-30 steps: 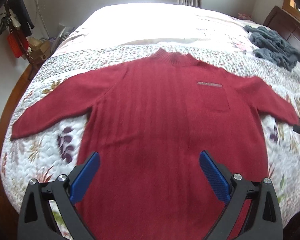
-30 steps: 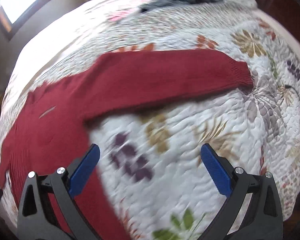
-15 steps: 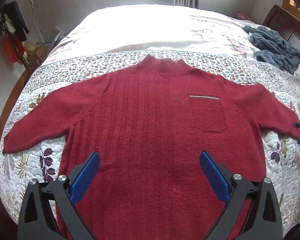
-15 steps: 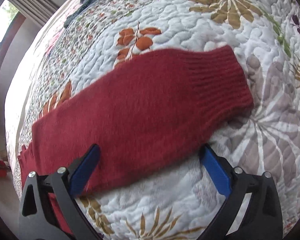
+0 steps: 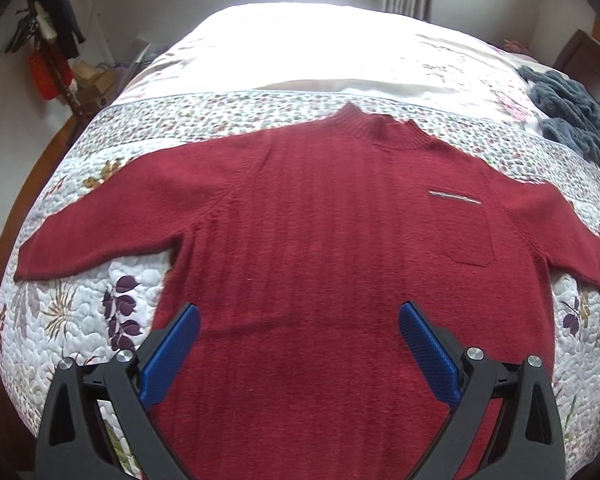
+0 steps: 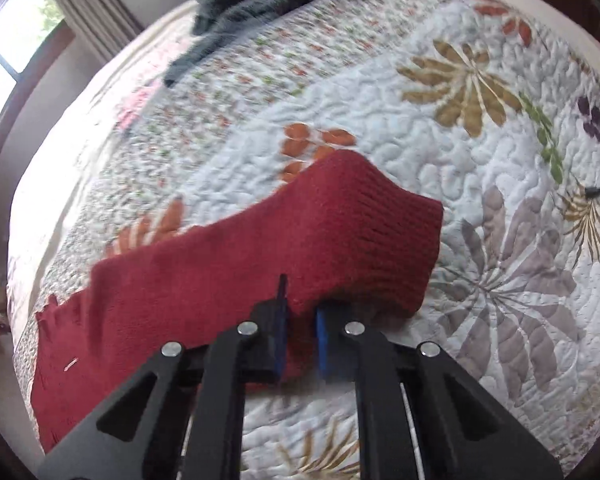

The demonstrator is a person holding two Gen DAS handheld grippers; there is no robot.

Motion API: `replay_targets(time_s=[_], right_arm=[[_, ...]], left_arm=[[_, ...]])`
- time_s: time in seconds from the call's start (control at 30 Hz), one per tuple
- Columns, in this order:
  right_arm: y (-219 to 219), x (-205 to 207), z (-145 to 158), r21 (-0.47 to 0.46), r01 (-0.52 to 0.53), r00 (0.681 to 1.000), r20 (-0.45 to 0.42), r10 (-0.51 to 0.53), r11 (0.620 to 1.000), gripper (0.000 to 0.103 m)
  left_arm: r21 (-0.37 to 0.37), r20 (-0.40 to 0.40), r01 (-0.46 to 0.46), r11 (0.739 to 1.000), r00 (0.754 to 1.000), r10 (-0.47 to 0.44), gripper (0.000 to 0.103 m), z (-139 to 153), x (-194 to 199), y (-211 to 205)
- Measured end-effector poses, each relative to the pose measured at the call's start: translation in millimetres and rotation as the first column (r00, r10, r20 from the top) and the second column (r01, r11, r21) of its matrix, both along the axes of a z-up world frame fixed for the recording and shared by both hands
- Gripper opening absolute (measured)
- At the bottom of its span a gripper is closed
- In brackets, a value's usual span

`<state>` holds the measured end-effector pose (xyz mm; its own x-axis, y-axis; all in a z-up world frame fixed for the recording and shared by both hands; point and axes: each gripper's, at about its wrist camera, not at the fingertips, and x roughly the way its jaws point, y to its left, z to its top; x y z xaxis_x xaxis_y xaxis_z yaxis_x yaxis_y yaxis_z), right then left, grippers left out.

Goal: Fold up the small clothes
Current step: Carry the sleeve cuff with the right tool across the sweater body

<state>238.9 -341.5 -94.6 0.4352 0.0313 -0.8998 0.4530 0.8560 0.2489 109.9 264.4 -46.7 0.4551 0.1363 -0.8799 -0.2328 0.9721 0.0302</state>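
A dark red knitted sweater (image 5: 320,248) lies flat, front up, on the floral quilt (image 5: 72,304), sleeves spread to both sides. My left gripper (image 5: 298,344) hovers open over the sweater's lower body, nothing between its blue pads. In the right wrist view, my right gripper (image 6: 301,326) is shut on the near edge of the sweater's right sleeve (image 6: 340,240) close to the ribbed cuff, which is bunched and lifted off the quilt (image 6: 500,280). A bit of the right gripper shows at that cuff at the left wrist view's right edge.
A grey towel-like cloth (image 5: 572,124) lies crumpled at the bed's far right, also the grey cloth (image 6: 260,4) at the top of the right wrist view. A dark wooden headboard (image 5: 596,68) stands beyond it. Clutter and hanging items (image 5: 52,64) sit left of the bed.
My right gripper came down to the sleeve near the cuff and shut on it, bunching it up. The left gripper stayed open and shifted a little to the left over the sweater.
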Motion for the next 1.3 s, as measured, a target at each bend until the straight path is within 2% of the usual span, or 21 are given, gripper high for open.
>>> replay_targets(time_s=[0.17,0.3,0.47,0.57,0.67,0.9,1.17,1.3], right_arm=[[63,11,34,0.022,-0.143,0.987,0.076,0.141,0.989,0.010],[127,22,49,0.007,-0.273,0.957,0.104,0.271,0.962,0.009],[220,21,58,-0.060,-0.431,0.893,0.119,0.435,0.901,0.009],[271,23,58,-0.067,-0.507,0.850,0.125,0.511,0.859,0.009],[316,25,50,-0.078,-0.569,0.811,0.111,0.574,0.819,0.009],[388,26,24,-0.061,-0.642,0.760,0.084,0.645,0.764,0.009],[448,28,-3,-0.064,-0.699,0.712,0.038,0.702,0.712,0.010],[461,29,-24,-0.011,-0.732,0.681,-0.013,0.732,0.681,0.017]], left_arm=[[-0.012,0.005,-0.030,0.999,1.000,0.030,0.099,0,-5,15],[-0.011,0.005,-0.040,0.999,0.999,0.040,0.099,0,-6,23],[-0.012,0.005,-0.054,0.998,0.999,0.054,0.099,0,-7,33],[-0.014,0.007,-0.060,0.998,0.998,0.060,0.099,0,-8,40],[-0.014,0.009,-0.068,0.998,0.998,0.068,0.099,1,-10,47],[-0.013,0.011,-0.075,0.997,0.997,0.076,0.099,0,-12,58],[-0.012,0.012,-0.105,0.994,0.994,0.105,0.099,-1,-16,78],[-0.017,-0.002,-0.117,0.993,0.993,0.117,0.099,-6,-15,82]])
